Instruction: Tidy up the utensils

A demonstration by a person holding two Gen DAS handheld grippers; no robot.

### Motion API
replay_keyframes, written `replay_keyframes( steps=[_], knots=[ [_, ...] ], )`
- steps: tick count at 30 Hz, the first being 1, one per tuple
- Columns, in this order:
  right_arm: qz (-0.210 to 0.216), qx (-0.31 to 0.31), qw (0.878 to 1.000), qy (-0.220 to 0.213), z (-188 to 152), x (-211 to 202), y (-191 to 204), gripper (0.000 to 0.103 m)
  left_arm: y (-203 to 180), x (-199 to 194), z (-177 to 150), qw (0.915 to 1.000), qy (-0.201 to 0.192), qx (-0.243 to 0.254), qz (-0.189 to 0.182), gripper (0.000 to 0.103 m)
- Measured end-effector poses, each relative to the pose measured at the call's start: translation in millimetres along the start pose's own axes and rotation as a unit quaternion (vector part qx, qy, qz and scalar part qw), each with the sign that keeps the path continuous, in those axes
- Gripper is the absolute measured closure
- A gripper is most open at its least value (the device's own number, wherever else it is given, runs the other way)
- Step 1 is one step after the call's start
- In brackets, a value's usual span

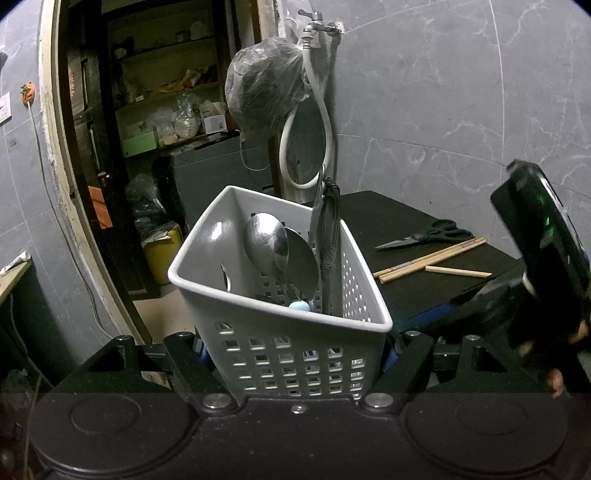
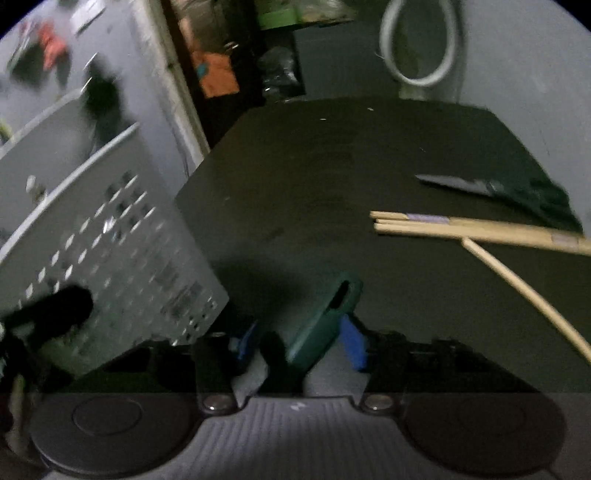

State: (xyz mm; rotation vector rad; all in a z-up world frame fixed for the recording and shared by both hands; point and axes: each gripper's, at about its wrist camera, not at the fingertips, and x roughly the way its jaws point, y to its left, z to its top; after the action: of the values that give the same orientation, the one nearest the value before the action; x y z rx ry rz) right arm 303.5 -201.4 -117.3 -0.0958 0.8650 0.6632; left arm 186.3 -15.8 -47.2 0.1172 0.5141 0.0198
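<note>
My left gripper (image 1: 295,354) is shut on a white perforated utensil basket (image 1: 295,354) and holds it off the table's left side. Inside stand two metal spoons (image 1: 273,243), dark ornate handles (image 1: 328,236) and a light-blue item (image 1: 300,305). The basket shows blurred at the left of the right wrist view (image 2: 122,254). My right gripper (image 2: 303,343) is shut on a dark green handle (image 2: 325,321) over the black table (image 2: 332,177). Wooden chopsticks (image 2: 461,227) and black scissors (image 2: 517,190) lie on the table; they also show in the left wrist view, chopsticks (image 1: 432,260) and scissors (image 1: 428,236).
A grey marble wall stands behind the table, with a tap (image 1: 317,27), a looped white hose (image 1: 325,122) and a hanging plastic bag (image 1: 266,92). A doorway to a cluttered storeroom (image 1: 159,110) is at the left. The right gripper's body (image 1: 543,251) shows at the right edge.
</note>
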Motion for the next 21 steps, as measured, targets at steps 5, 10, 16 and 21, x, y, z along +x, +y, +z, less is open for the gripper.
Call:
replay_keyframes(
  steps=[5,10,16,21],
  knots=[
    [-0.001,-0.011,1.0,0.009,-1,-2,7,0.084,0,0,0,1.0,0.0,0.001,0.0,0.025],
    [0.091,0.123,0.988,0.028,4,-2,-43,0.085,0,0,0,1.0,0.0,0.0,0.0,0.025],
    [0.175,0.27,0.947,0.021,-16,-1,-102,0.088,-1,0,0,1.0,-0.001,0.001,0.0,0.025],
    [0.206,0.34,0.918,-0.002,-31,7,-126,0.089,0,-1,1,1.0,0.0,0.003,0.001,0.024]
  ],
)
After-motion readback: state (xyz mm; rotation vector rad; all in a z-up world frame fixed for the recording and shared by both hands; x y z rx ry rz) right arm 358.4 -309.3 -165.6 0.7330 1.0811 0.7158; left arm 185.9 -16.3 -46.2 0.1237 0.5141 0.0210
